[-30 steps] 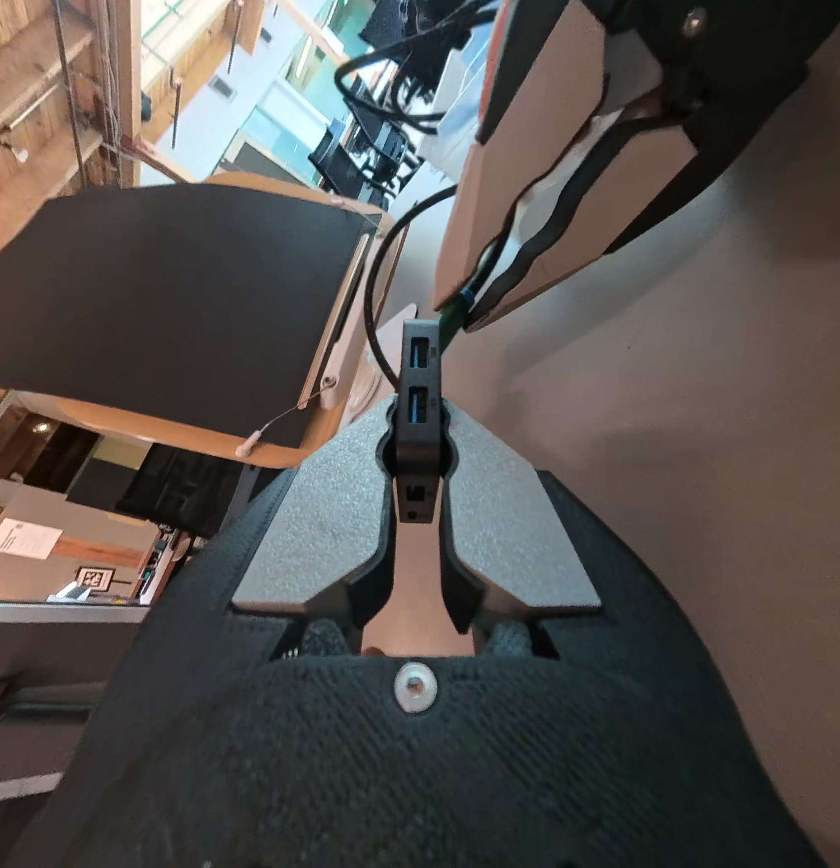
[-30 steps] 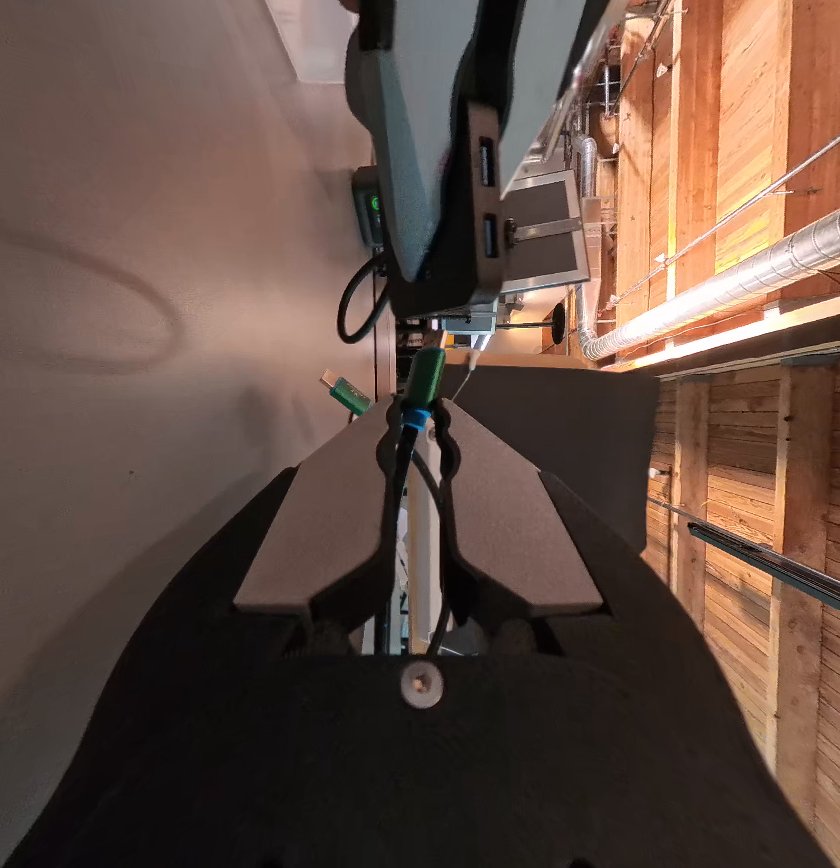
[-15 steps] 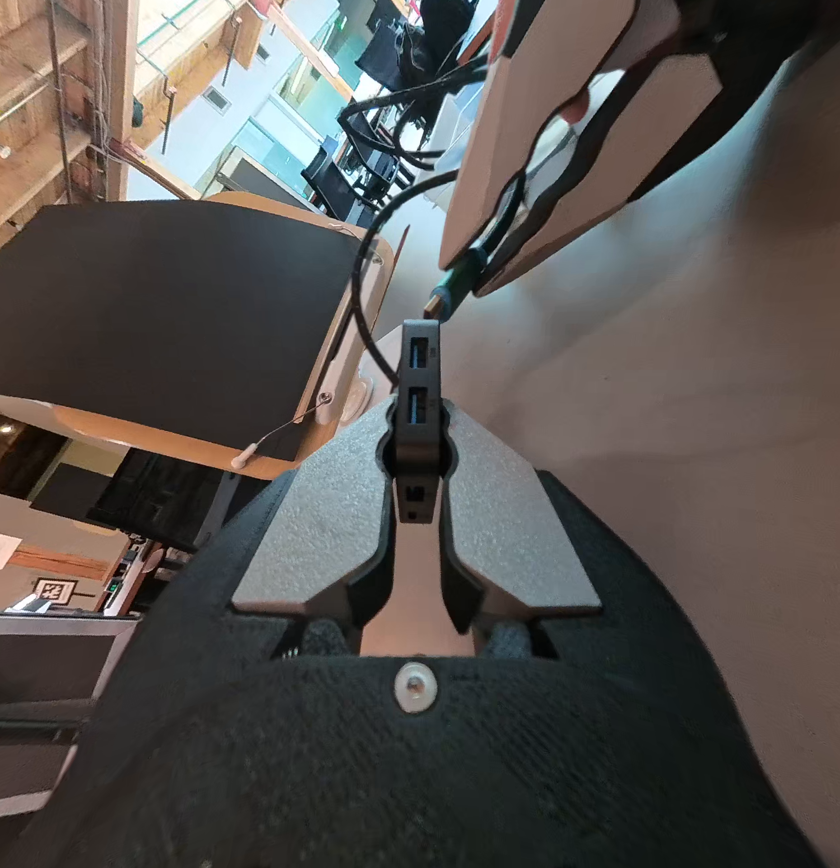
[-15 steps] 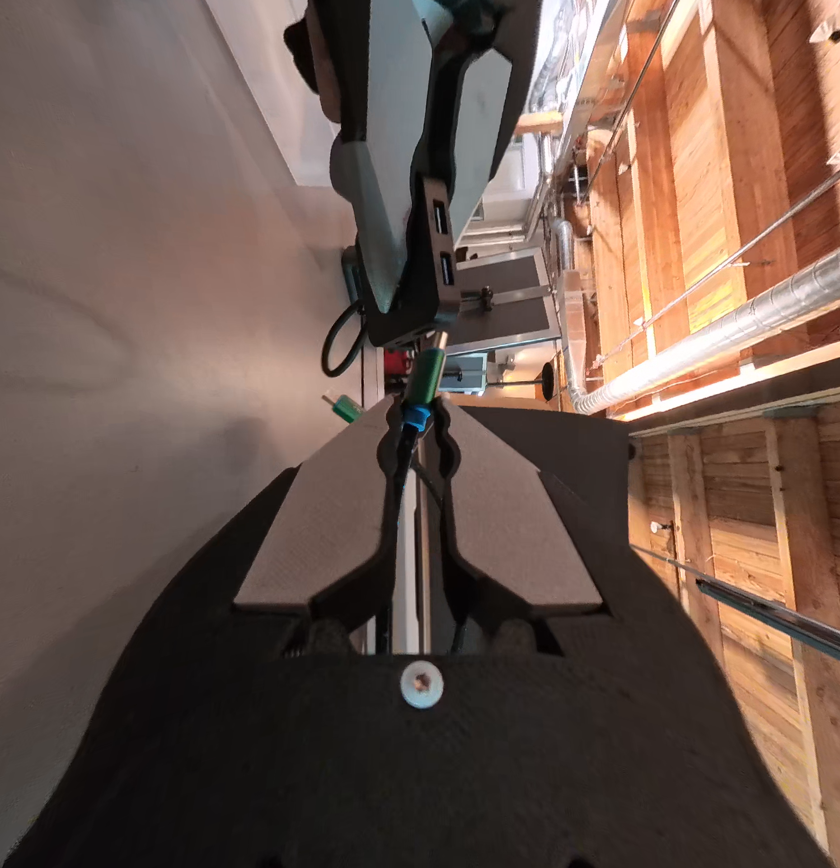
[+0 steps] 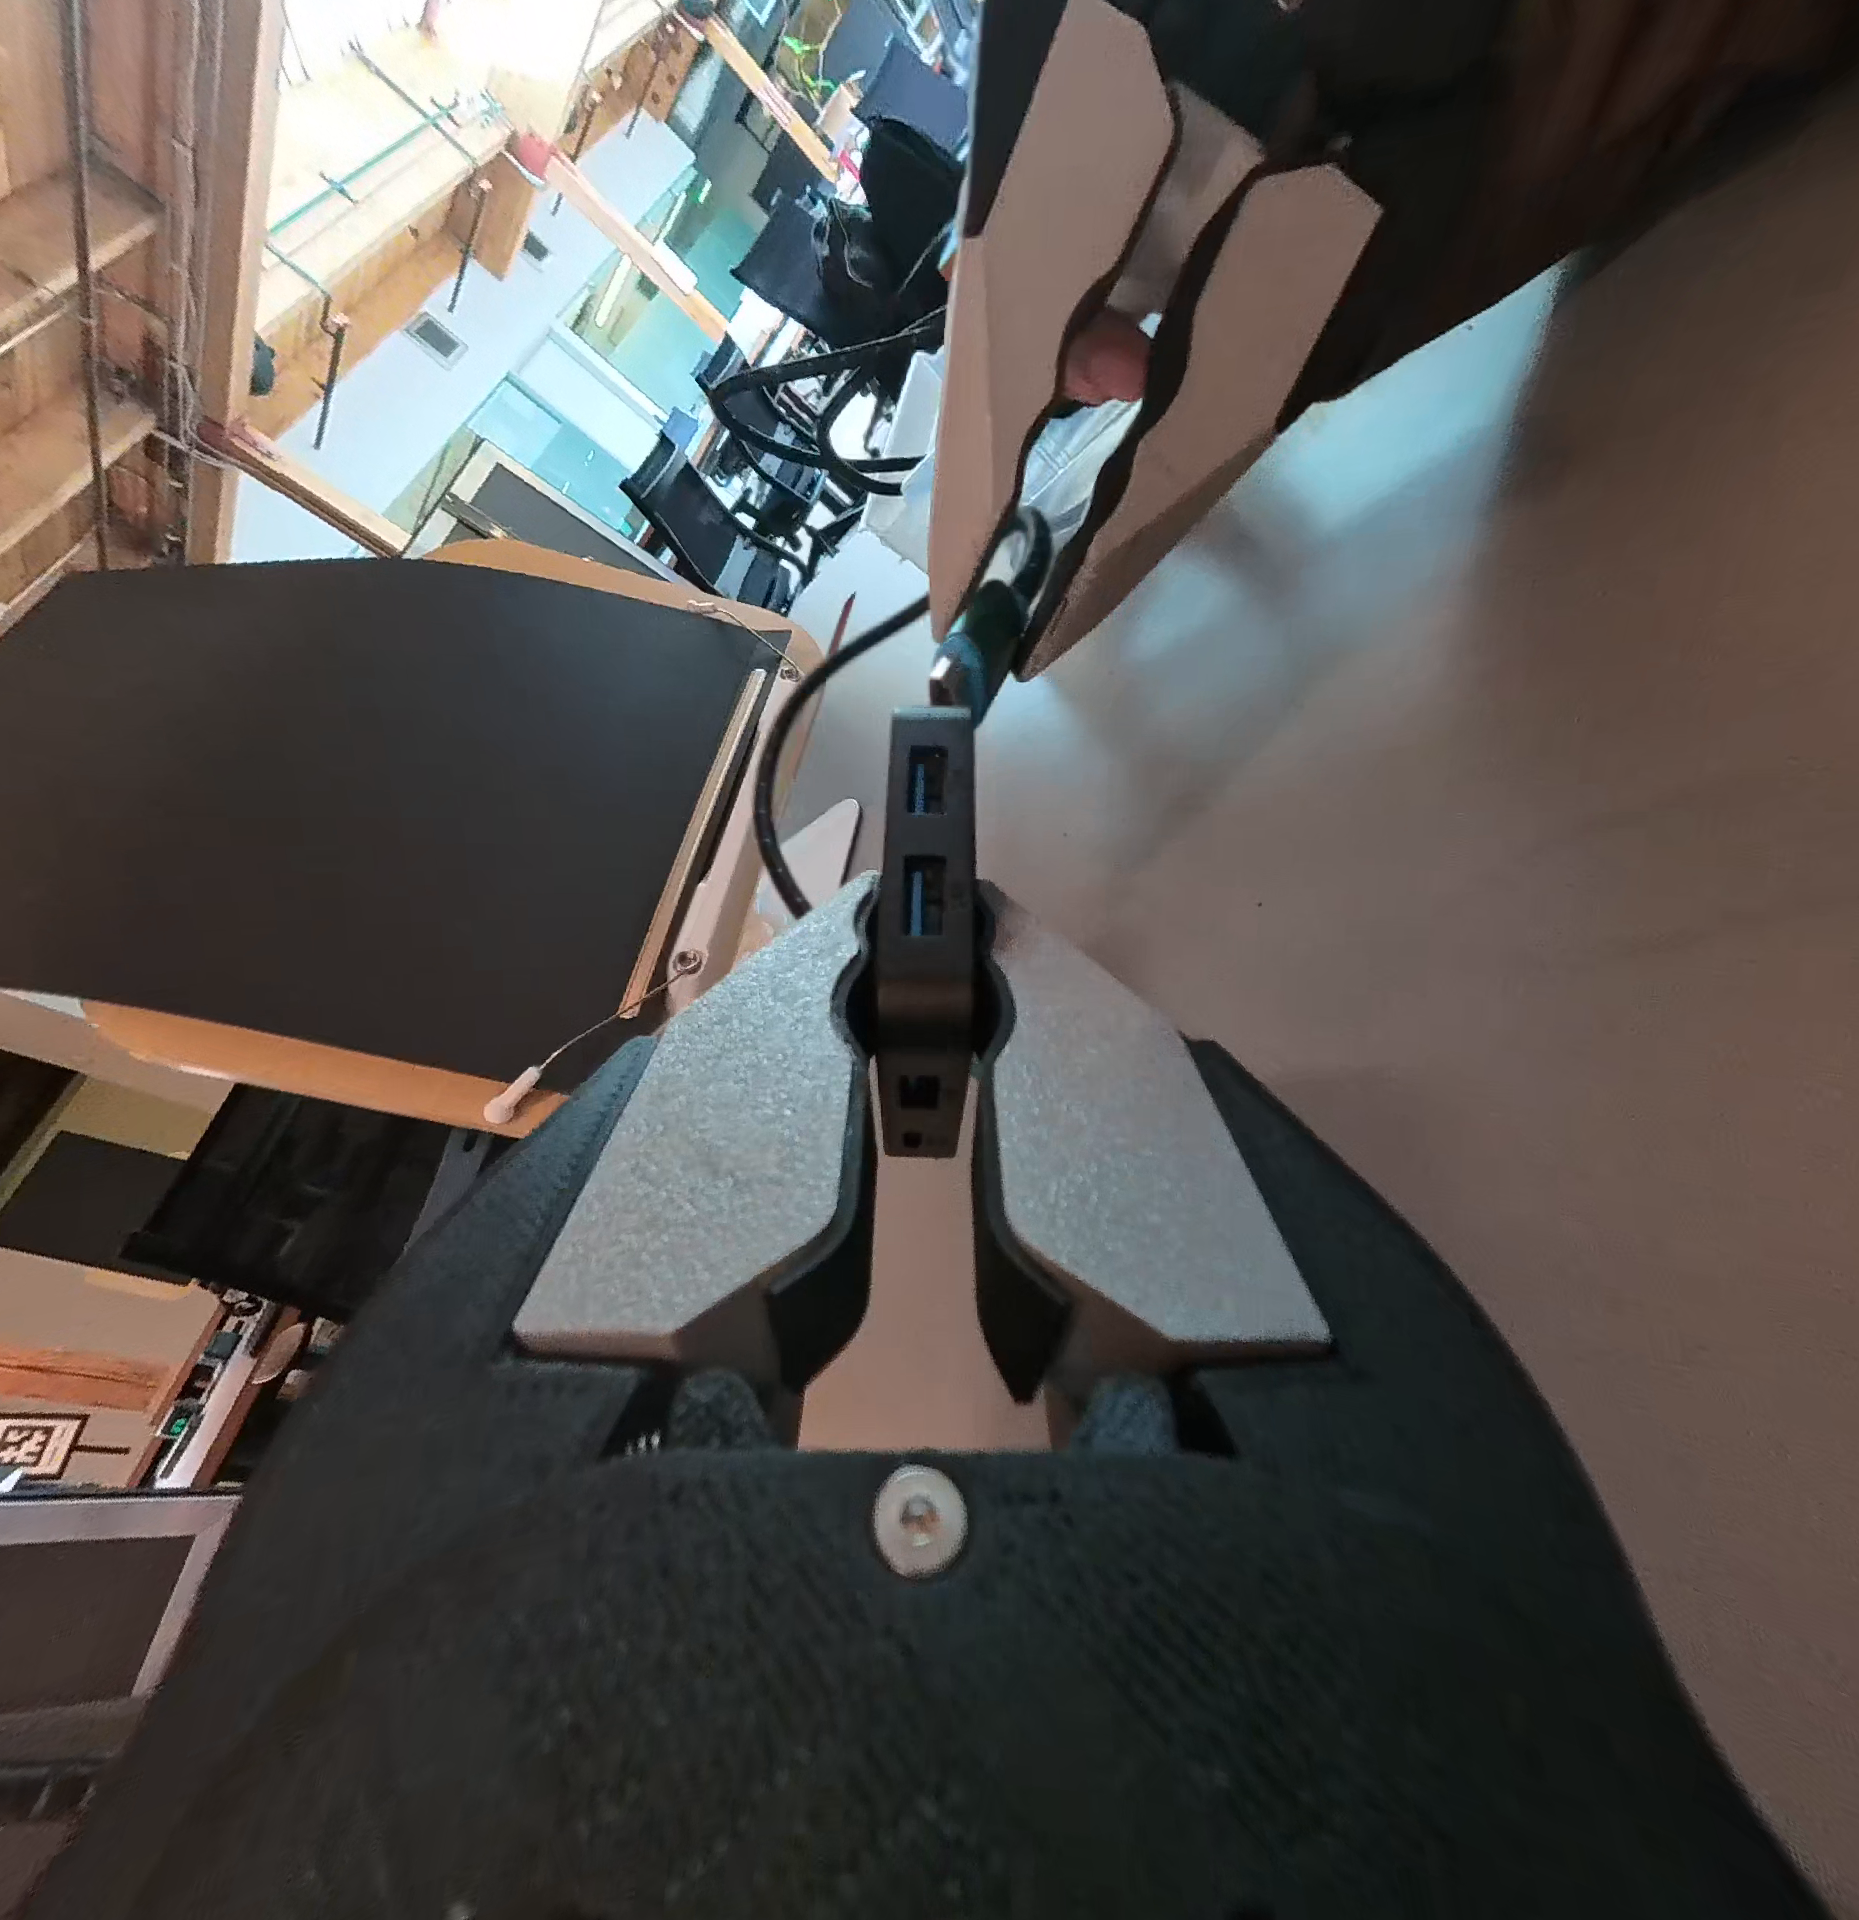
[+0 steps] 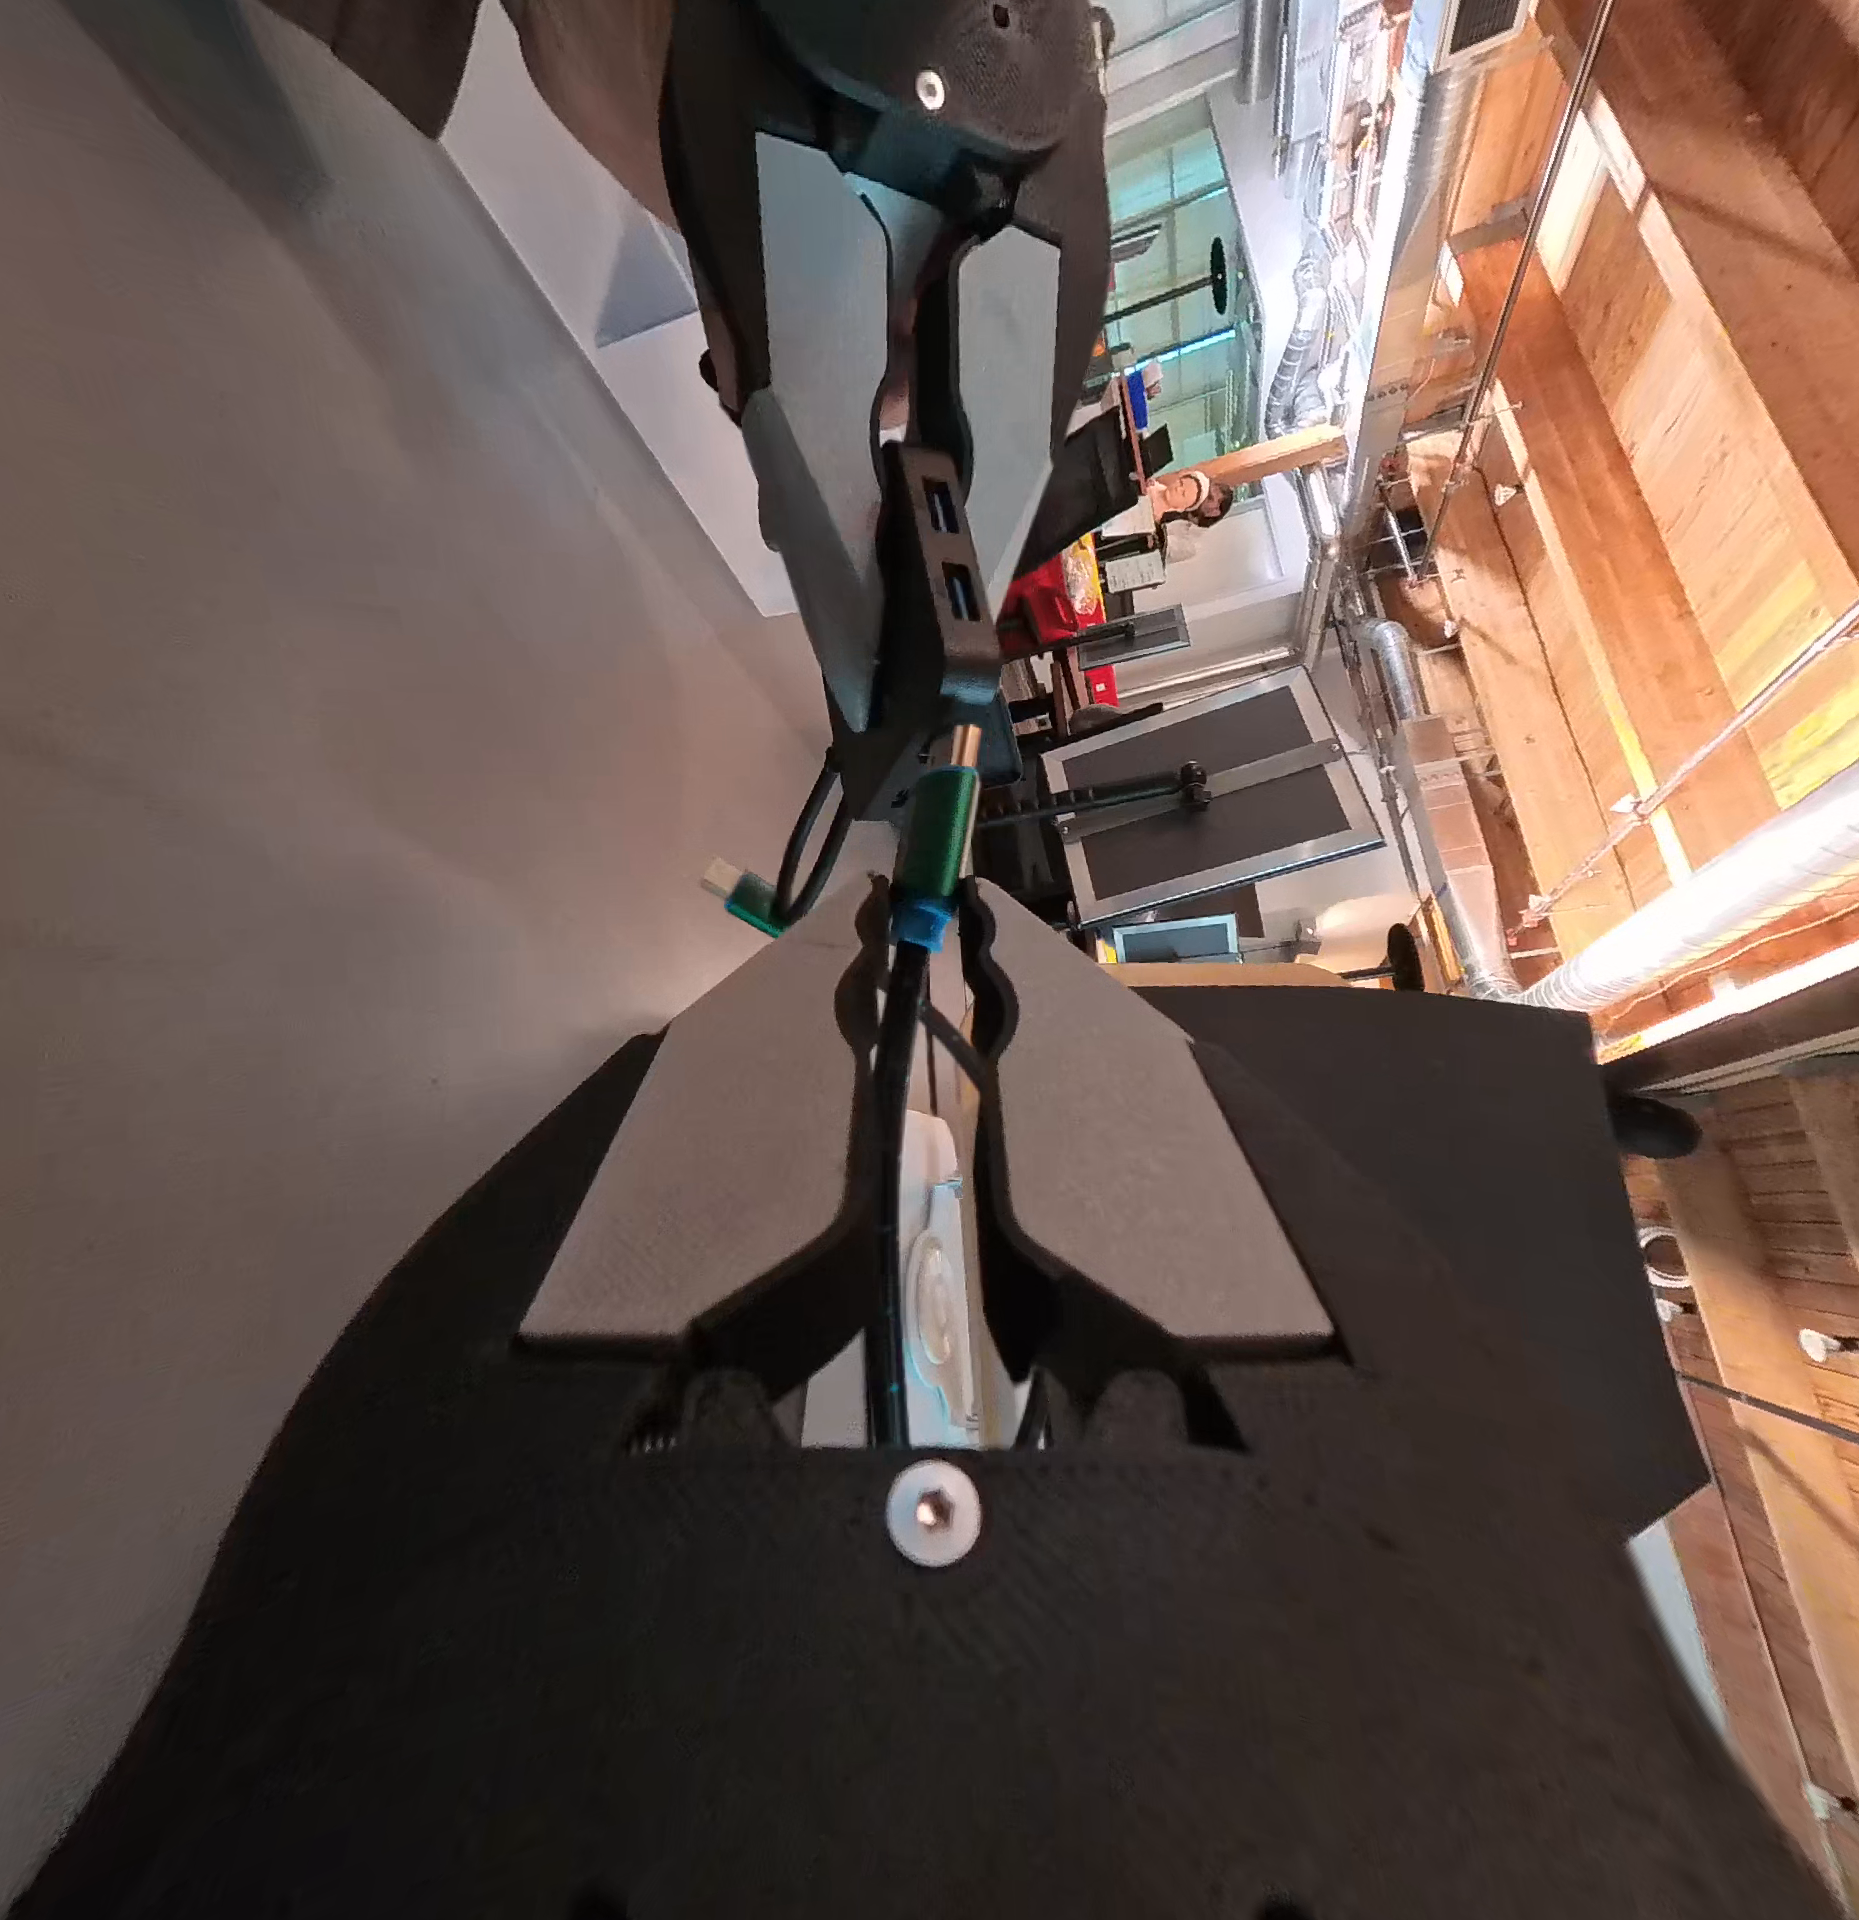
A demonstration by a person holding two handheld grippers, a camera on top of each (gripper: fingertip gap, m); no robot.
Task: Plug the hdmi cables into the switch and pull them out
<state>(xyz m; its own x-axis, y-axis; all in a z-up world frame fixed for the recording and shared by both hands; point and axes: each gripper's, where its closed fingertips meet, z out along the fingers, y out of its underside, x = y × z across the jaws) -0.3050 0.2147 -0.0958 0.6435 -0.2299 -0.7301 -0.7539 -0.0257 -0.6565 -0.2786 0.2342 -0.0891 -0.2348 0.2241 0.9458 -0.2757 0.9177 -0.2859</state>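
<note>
A black switch (image 5: 925, 914), a slim hub with two blue ports on its narrow face, is clamped upright between the grey pads of the left gripper (image 5: 925, 935), at the centre of the left wrist view. Above it, toward 12 o'clock, the right gripper (image 5: 1018, 623) is seen gripping a green HDMI plug (image 5: 982, 649); the plug's metal tip is just beside the switch's top end, and it cannot be told whether the two touch. In the right wrist view, the right gripper (image 6: 930, 914) is closed on the cable at its blue collar (image 6: 920, 923), with the green plug (image 6: 940, 826) pointing toward 12 o'clock and its metal tip at the lower end of the switch (image 6: 930, 592), held by the left gripper (image 6: 920, 457). A short black lead (image 6: 805, 847) with a second green connector (image 6: 748, 899) hangs from the switch toward 10 o'clock. A pale tabletop (image 6: 333, 623) fills the left side. No containers are visible.
</note>
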